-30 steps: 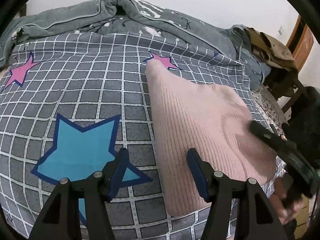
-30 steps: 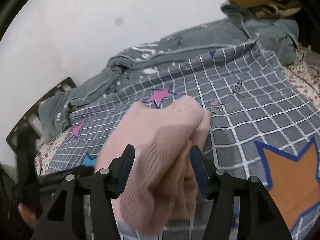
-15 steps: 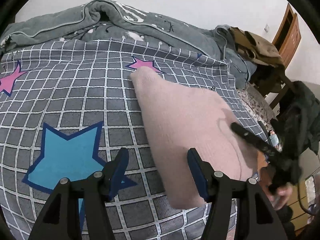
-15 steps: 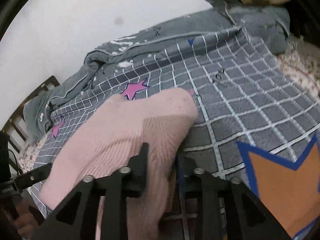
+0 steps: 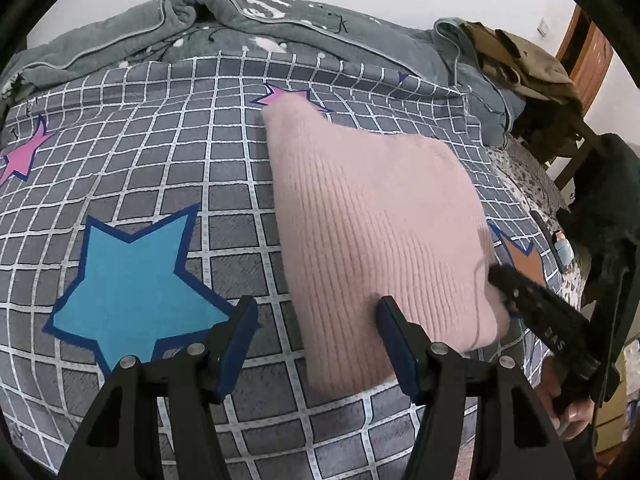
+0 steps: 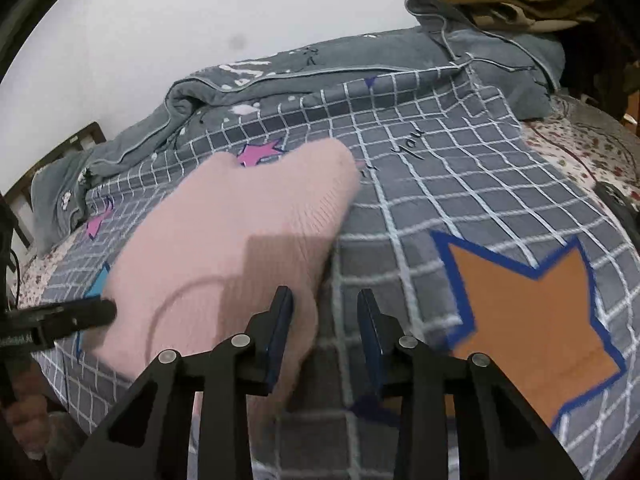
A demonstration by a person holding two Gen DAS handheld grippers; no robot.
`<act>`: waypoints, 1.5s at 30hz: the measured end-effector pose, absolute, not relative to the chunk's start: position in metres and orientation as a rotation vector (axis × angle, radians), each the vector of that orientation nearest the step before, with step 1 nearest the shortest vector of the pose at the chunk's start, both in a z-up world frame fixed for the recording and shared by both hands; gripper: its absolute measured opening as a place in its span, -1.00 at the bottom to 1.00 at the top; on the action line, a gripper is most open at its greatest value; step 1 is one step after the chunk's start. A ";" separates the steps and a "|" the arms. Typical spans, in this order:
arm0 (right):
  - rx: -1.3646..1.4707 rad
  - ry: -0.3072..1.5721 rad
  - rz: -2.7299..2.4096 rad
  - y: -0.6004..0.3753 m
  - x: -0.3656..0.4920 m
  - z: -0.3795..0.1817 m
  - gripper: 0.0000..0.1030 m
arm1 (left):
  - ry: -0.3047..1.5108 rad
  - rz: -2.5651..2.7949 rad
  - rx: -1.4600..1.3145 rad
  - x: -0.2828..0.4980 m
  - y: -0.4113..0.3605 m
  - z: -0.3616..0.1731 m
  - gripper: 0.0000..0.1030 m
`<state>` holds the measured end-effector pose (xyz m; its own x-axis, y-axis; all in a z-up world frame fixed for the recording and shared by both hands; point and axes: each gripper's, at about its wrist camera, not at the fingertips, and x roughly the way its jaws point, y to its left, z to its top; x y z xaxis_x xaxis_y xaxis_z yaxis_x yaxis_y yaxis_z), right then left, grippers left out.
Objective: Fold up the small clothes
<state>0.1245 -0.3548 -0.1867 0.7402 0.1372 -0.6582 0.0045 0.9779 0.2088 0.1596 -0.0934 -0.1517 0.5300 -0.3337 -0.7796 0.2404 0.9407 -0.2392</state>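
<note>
One pink knit (image 5: 372, 216), folded, flat on the bed cover (image 5: 160, 148), between the blue star (image 5: 132, 280) and the orange star (image 6: 528, 312). Far corner touching one small pink star (image 5: 280, 94). Near edge close to the cover's front edge.

Two grippers. Left gripper (image 5: 314, 344): fingers (image 5: 240, 340) spread wide, empty, hovering over the knit's near left corner and the blue star's tip. Right gripper (image 6: 324, 336): fingers (image 6: 280, 332) released, parted, gripping nothing; left pad against the knit's right edge, right pad over bare cover. Seen from the left wrist, right gripper's tip (image 5: 504, 276) touching the knit's right side.

Stars counted on the cover: one blue, one orange, three pink (second pink (image 5: 22, 156) at far left, third (image 6: 98, 222) seen from the right wrist only).

One grey blanket (image 5: 240, 20) bunched along the wall behind the cover. One tan garment (image 5: 516, 56) piled at the far right corner on grey cloth. One wooden chair (image 5: 588, 60) beyond it. Floral sheet (image 6: 588, 152) exposed past the cover's right edge. Nothing lying on the knit.
</note>
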 end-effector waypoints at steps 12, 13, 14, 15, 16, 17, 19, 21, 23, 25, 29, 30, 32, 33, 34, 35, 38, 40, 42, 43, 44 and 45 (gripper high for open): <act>0.359 0.667 0.177 -0.369 0.097 -0.158 -0.16 | 0.926 -0.347 -0.117 0.147 -0.084 -0.139 0.15; 0.357 0.653 0.182 -0.367 0.098 -0.153 -0.06 | 0.921 -0.347 -0.121 0.148 -0.083 -0.137 0.15; 0.356 0.646 0.189 -0.366 0.100 -0.149 0.08 | 0.918 -0.348 -0.127 0.150 -0.082 -0.136 0.15; 0.355 0.638 0.201 -0.364 0.103 -0.146 0.15 | 0.917 -0.349 -0.136 0.153 -0.082 -0.135 0.15; 0.352 0.638 0.208 -0.362 0.108 -0.144 0.21 | 0.918 -0.351 -0.143 0.157 -0.082 -0.135 0.15; 0.349 0.645 0.213 -0.359 0.114 -0.142 0.22 | 0.922 -0.351 -0.149 0.163 -0.082 -0.134 0.15; 0.339 0.667 0.220 -0.353 0.126 -0.143 0.23 | 0.923 -0.344 -0.154 0.173 -0.084 -0.133 0.15; 0.330 0.699 0.217 -0.348 0.140 -0.146 0.23 | 0.926 -0.346 -0.174 0.187 -0.084 -0.132 0.15; 0.331 0.734 0.212 -0.345 0.153 -0.152 0.23 | 0.943 -0.367 -0.196 0.204 -0.086 -0.134 0.15; 0.337 0.772 0.197 -0.343 0.168 -0.159 0.23 | 0.949 -0.375 -0.200 0.217 -0.086 -0.136 0.14; 0.351 0.827 0.174 -0.344 0.190 -0.172 0.23 | 0.971 -0.401 -0.227 0.245 -0.085 -0.143 0.14; 0.365 0.836 0.177 -0.345 0.195 -0.174 0.24 | 0.982 -0.413 -0.239 0.251 -0.085 -0.146 0.14; 0.378 0.845 0.176 -0.346 0.204 -0.178 0.30 | 0.997 -0.417 -0.240 0.262 -0.086 -0.150 0.19; 0.382 0.848 0.170 -0.347 0.207 -0.180 0.33 | 1.004 -0.420 -0.236 0.267 -0.087 -0.153 0.19; 0.388 0.851 0.167 -0.348 0.211 -0.183 0.34 | 1.008 -0.427 -0.235 0.270 -0.088 -0.155 0.19; 0.393 0.853 0.166 -0.347 0.213 -0.184 0.35 | 1.011 -0.434 -0.233 0.273 -0.088 -0.156 0.20; 0.401 0.867 0.169 -0.347 0.221 -0.191 0.35 | 1.018 -0.445 -0.211 0.281 -0.092 -0.160 0.32; 0.388 0.871 0.165 -0.344 0.226 -0.192 0.35 | 1.024 -0.453 -0.207 0.285 -0.092 -0.164 0.34; 0.360 0.873 0.160 -0.340 0.231 -0.193 0.35 | 1.035 -0.469 -0.219 0.289 -0.092 -0.168 0.34; 0.343 0.875 0.159 -0.338 0.233 -0.193 0.35 | 1.041 -0.476 -0.227 0.291 -0.091 -0.170 0.34; 0.334 0.876 0.160 -0.336 0.235 -0.194 0.35 | 1.045 -0.482 -0.235 0.292 -0.091 -0.171 0.34; 0.330 0.879 0.164 -0.336 0.237 -0.195 0.35 | 1.050 -0.489 -0.246 0.294 -0.091 -0.173 0.34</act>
<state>0.2371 -0.3357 -0.1949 0.6295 0.2749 -0.7267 -0.0065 0.9371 0.3489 0.2941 -0.0912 -0.1734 0.4037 -0.4971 -0.7680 0.2677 0.8670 -0.4204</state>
